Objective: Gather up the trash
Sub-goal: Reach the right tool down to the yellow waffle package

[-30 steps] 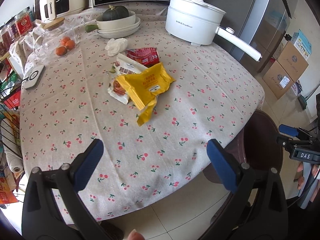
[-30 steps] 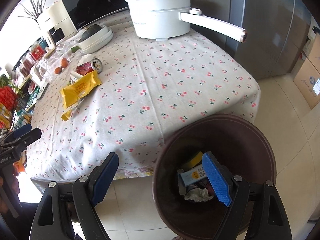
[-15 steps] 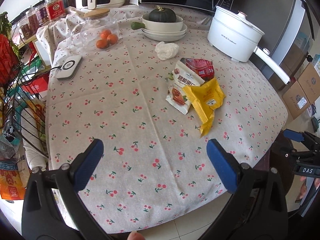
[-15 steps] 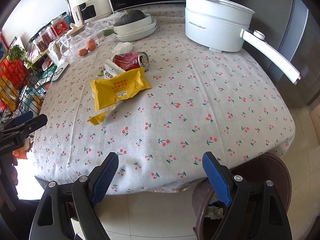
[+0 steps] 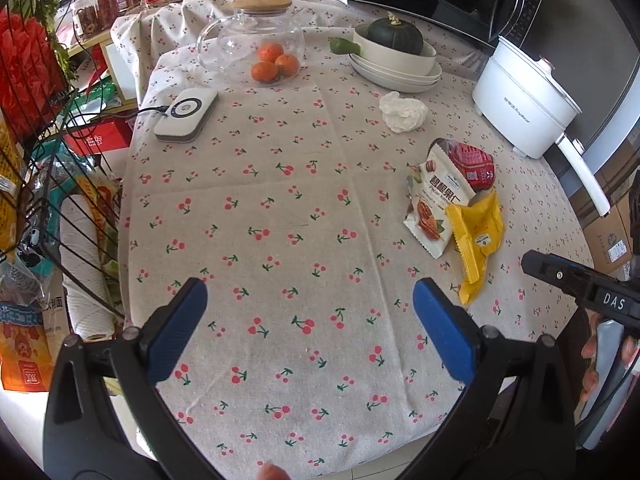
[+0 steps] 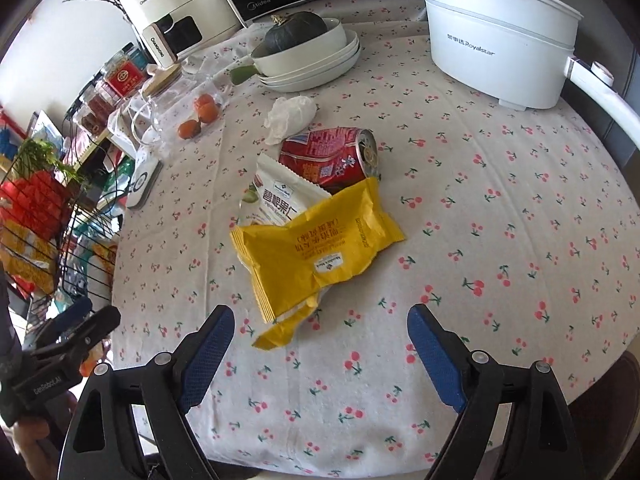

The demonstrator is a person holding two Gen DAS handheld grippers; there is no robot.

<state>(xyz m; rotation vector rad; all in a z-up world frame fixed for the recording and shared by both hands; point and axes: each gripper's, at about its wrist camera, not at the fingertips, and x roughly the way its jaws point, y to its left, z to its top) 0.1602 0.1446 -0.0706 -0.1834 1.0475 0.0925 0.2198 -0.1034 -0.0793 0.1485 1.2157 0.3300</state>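
Trash lies in a heap on the cherry-print tablecloth: a yellow wrapper [image 6: 316,248] on top of a white snack bag [image 6: 280,196], a red can [image 6: 332,158] on its side behind them, and a crumpled tissue [image 6: 290,116] farther back. My right gripper [image 6: 320,326] hovers just before the wrapper's twisted tail, its jaws opening and holding nothing. My left gripper [image 5: 310,308] stands open over bare cloth, with the yellow wrapper [image 5: 476,236], snack bag [image 5: 436,208], can [image 5: 474,160] and tissue [image 5: 402,111] off to its right.
A white electric pot [image 6: 496,40] with a long handle stands at the back right. Stacked bowls [image 6: 312,60] hold a dark squash. A glass jar [image 5: 256,36] covers oranges, beside a white device [image 5: 186,114]. A wire rack [image 5: 44,184] flanks the table's left. The brown bin's rim [image 6: 624,376] shows low right.
Both grippers have swung left from the bin at the table's edge to above the table. The bin has slid almost out of the right view, and the trash heap is now close to the right gripper.
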